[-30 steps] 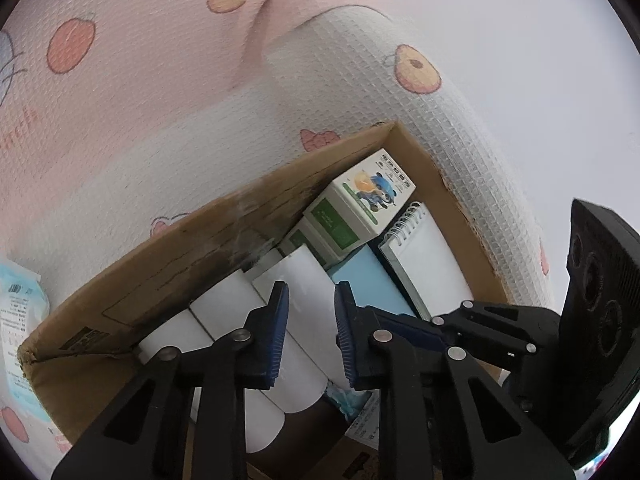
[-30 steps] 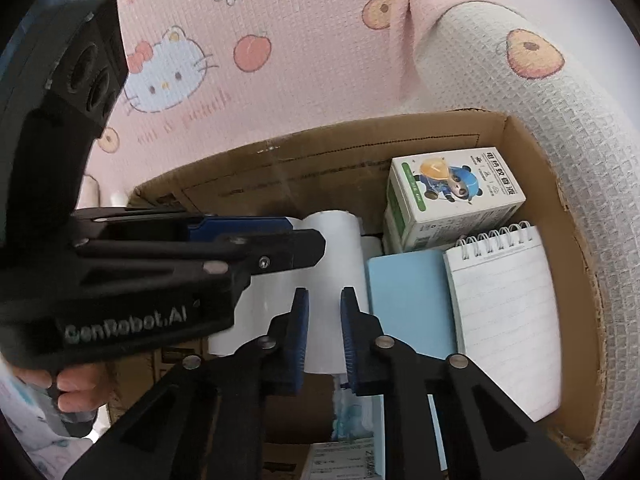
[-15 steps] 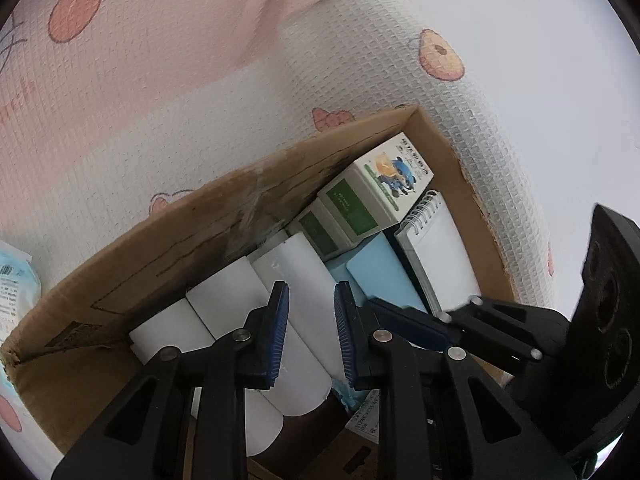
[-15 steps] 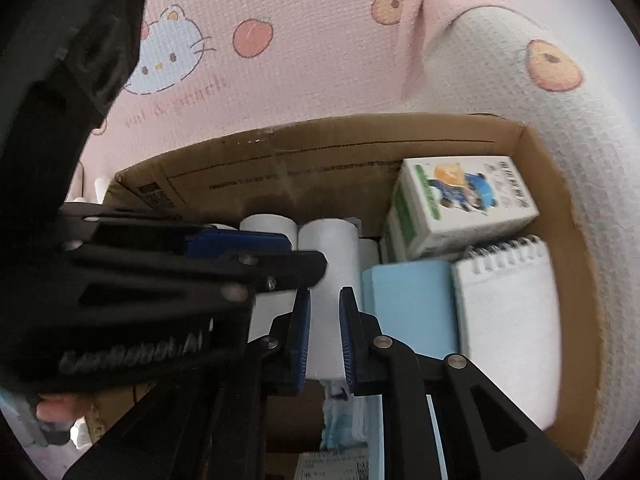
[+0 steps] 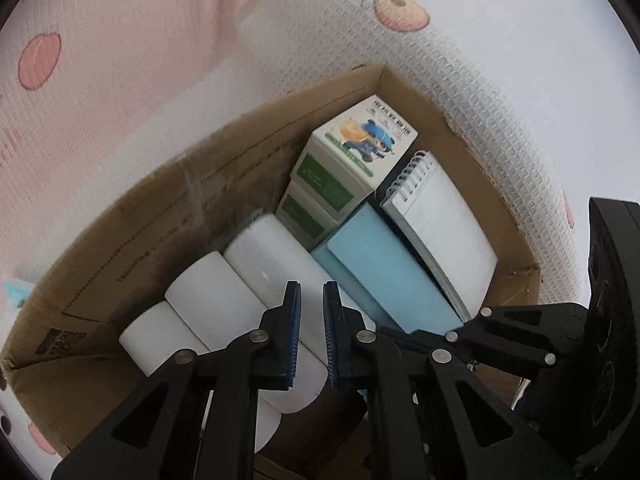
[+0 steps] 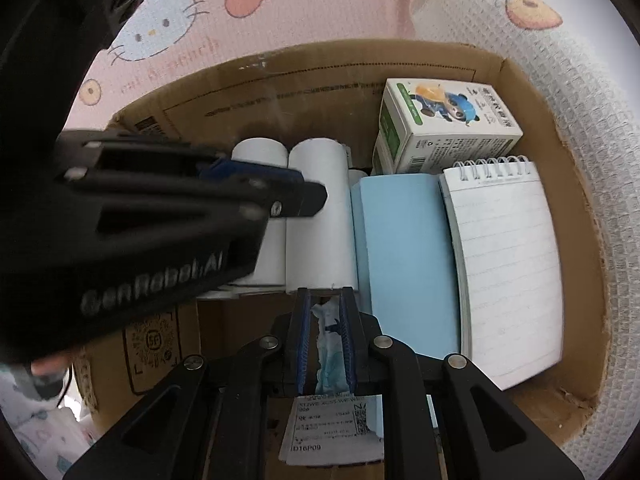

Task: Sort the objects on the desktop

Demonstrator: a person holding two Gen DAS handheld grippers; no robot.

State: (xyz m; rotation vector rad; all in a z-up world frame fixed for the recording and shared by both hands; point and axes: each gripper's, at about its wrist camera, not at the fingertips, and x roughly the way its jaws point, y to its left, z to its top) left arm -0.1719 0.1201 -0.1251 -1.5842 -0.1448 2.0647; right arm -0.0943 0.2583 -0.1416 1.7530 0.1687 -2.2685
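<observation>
An open cardboard box (image 5: 160,208) holds white paper rolls (image 5: 212,292), two green-and-white cartons (image 5: 360,148), a light blue book (image 5: 384,276) and a spiral notepad (image 5: 444,232). My left gripper (image 5: 312,332) hangs over the rolls; its jaws are closing to a narrow slit with nothing between them. In the right wrist view it crosses from the left as the left gripper (image 6: 296,188), above the rolls (image 6: 320,216). My right gripper (image 6: 324,340) is shut over the box's near end. A crumpled blue-and-white packet (image 6: 330,344) shows through its slit; whether it is gripped is unclear.
The box wall (image 6: 320,80) stands against a pink and white printed blanket (image 6: 280,12) that wraps its far and right sides. A printed label (image 6: 332,428) lies under the right gripper. A hand (image 6: 44,372) shows at the lower left. The right gripper (image 5: 404,334) sits just right of the left one.
The left jaws have narrowed from a clear gap to a slit. The right gripper has moved toward the box's near end, off the rolls and over the packet and label.
</observation>
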